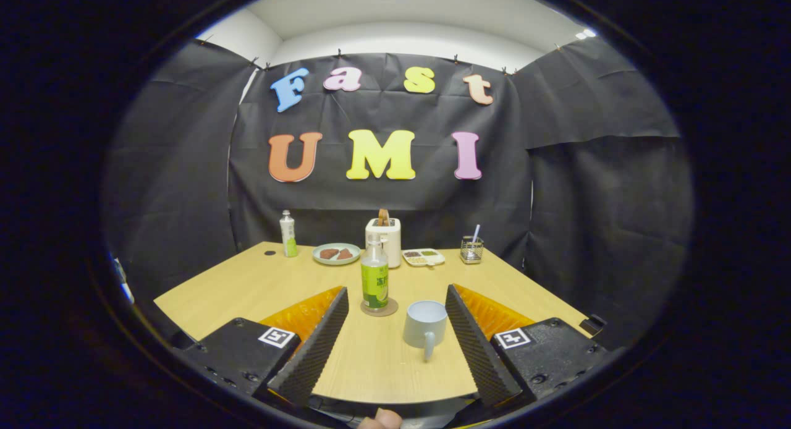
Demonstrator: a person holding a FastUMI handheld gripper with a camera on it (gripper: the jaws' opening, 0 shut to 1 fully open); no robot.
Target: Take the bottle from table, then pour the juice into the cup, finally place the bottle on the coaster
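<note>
Left to right across the wooden table [259, 287]: a second, slimmer bottle [288, 233] stands far off at about 11 o'clock from the tongs, then a plate [336, 254] with dark pieces, a white toaster [384, 240] at 12, a divided snack tray [423, 257], and a wire holder [471, 250] at 1 o'clock. Nearer, the green-label juice bottle [374, 273] stands upright on a round coaster [379, 307], just ahead of the fingers and slightly to 11 o'clock; the pale blue cup [426, 326] sits beside it toward 1 o'clock, between the fingertips, handle facing the tongs. The gripper [397, 299] is spread wide, holding nothing. Judgement: either nothing has begun or the bottle is already parked; the cup's contents can't be read.
</note>
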